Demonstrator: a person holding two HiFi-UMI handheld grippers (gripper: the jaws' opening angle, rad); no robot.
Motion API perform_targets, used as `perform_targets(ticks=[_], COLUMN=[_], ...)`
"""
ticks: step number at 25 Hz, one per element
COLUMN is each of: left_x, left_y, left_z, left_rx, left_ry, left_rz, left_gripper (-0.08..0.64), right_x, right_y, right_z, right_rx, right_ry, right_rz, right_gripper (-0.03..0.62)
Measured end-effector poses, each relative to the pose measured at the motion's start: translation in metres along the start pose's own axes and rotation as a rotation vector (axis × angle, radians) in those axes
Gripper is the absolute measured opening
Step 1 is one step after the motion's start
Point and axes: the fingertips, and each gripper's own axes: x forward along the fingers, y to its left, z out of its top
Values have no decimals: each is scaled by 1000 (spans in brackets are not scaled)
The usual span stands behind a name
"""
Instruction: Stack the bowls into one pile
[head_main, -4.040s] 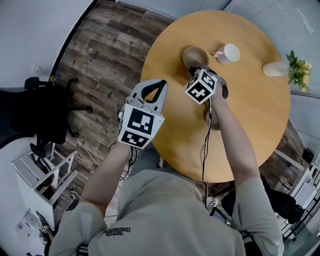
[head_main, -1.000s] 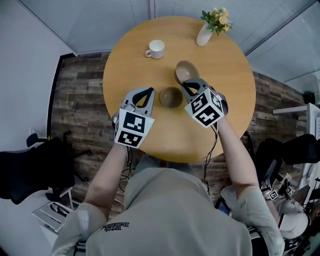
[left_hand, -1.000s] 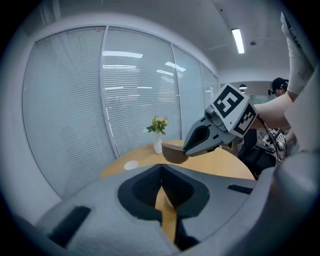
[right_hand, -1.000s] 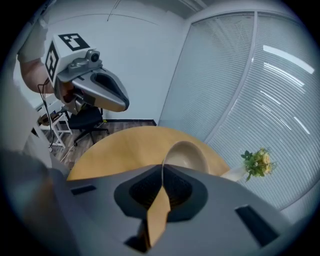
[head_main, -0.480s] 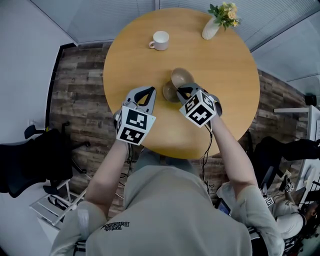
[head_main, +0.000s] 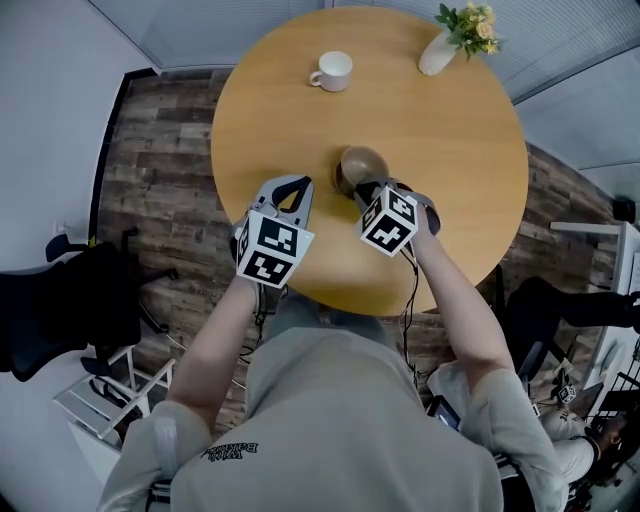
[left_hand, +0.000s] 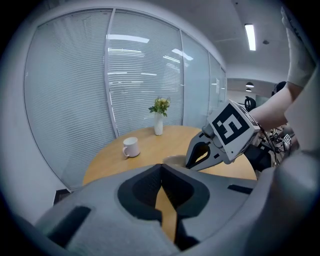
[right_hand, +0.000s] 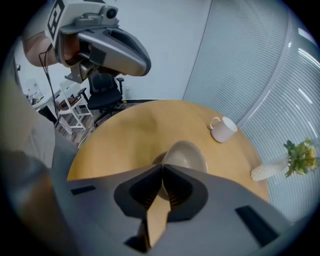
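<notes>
A tan bowl (head_main: 363, 161) (right_hand: 187, 154) hangs tilted over a second, darker bowl (head_main: 341, 178) (right_hand: 156, 160) that stands on the round wooden table (head_main: 450, 180). My right gripper (head_main: 366, 191) (right_hand: 161, 168) is shut on the tan bowl's near rim. The lower bowl is mostly hidden under it, and I cannot tell whether the two touch. My left gripper (head_main: 291, 184) (left_hand: 161, 166) is shut and holds nothing, just left of the bowls near the table's edge. In the left gripper view only a sliver of bowl (left_hand: 173, 160) shows, beside the right gripper (left_hand: 198, 154).
A white mug (head_main: 333, 70) (left_hand: 131, 147) (right_hand: 223, 129) stands at the table's far side. A white vase with flowers (head_main: 441, 50) (left_hand: 158, 123) (right_hand: 268, 170) is at the far right. A black office chair (head_main: 60, 300) and white shelving (head_main: 110, 395) stand on the floor to the left.
My right gripper has carried the tan bowl leftward, from beside the darker bowl to over it. The left gripper has hardly moved.
</notes>
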Motion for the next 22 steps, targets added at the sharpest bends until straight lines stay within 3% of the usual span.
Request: perform_targets(ticks=[22], left_x=[7], left_y=[-11], left_z=[-35], left_rx=[-34], left_ry=[67], left_rz=[-36], left_gripper=[20], right_x=[44], right_y=[28], right_z=[-21], right_rx=[67], right_ry=[56], right_rz=[126], right_gripper=[35])
